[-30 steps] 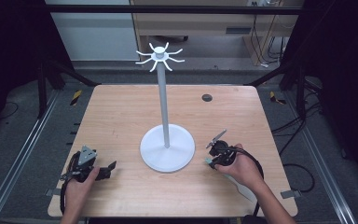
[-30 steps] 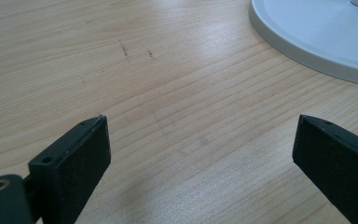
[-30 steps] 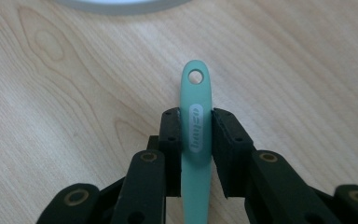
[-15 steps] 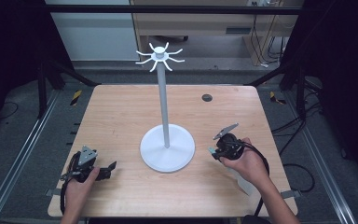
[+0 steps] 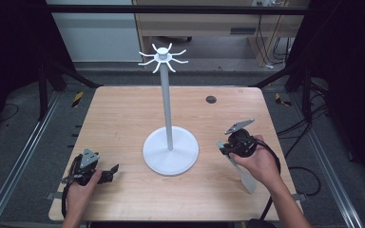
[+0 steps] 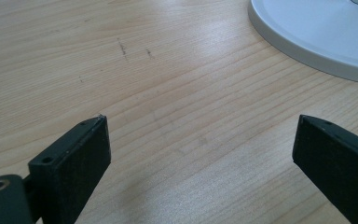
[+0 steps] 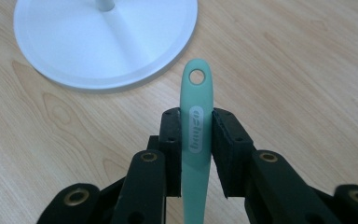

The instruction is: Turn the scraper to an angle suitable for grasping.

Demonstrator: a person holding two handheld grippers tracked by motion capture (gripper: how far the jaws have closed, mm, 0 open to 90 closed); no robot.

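The left gripper (image 5: 105, 173), held in the person's left hand (image 5: 78, 192), lies low over the pale wooden worktop (image 5: 123, 118), its two black jaws spread wide apart with bare wood between them. The right gripper (image 5: 223, 147), held in the right hand (image 5: 261, 164), has its jaws closed on the flat mint-green plastic handle with a hole at its tip (image 7: 196, 126); the handle's tip stands out past the jaws. Both forearms reach forward.
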